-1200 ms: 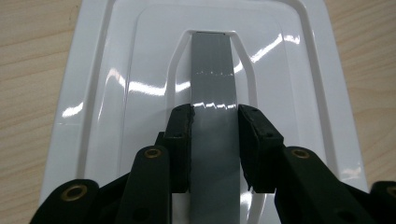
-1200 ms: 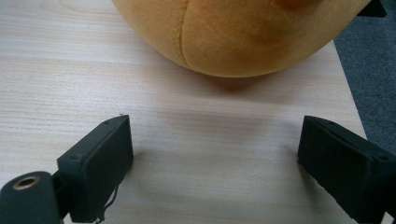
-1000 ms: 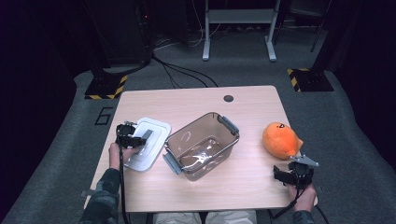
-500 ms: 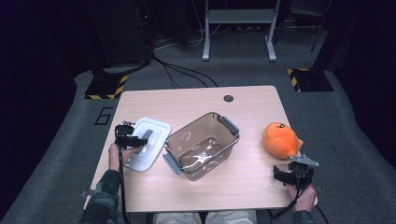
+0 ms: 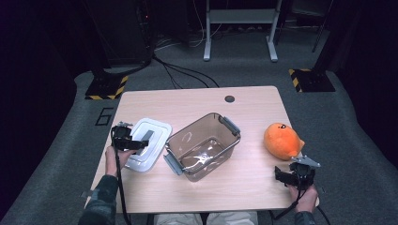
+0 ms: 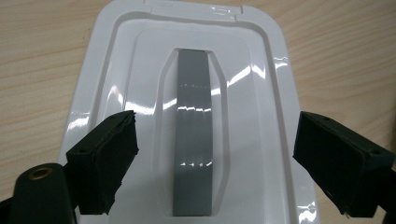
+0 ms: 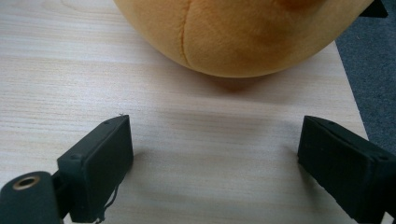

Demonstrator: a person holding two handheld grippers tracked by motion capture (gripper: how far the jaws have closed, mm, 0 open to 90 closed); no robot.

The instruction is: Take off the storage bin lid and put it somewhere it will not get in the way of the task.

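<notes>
A white lid [image 5: 157,131] with a grey handle strip [image 6: 194,135] lies flat on the table's left side. My left gripper [image 5: 142,141] hovers over it. Its jaws have just been opening and now stand wide on either side of the strip [image 6: 215,128], touching nothing. A clear brownish container [image 5: 220,125] with grey end latches stands empty at the table's middle. At the right rests an orange plush toy [image 5: 281,139]. My right gripper [image 5: 290,173] sits just in front of the plush [image 7: 233,32], open [image 7: 215,135], with bare wood between its jaws.
The wooden table [image 5: 197,101] has a small dark hole [image 5: 229,99] near its far edge. The right gripper is close to the table's right edge, with grey carpet beyond [image 7: 373,70]. Cables and stand legs lie on the floor behind.
The left gripper's jaws have parted over the lid and the hand has drawn back slightly. The lid stays flat on the table. The right hand and the plush have not moved.
</notes>
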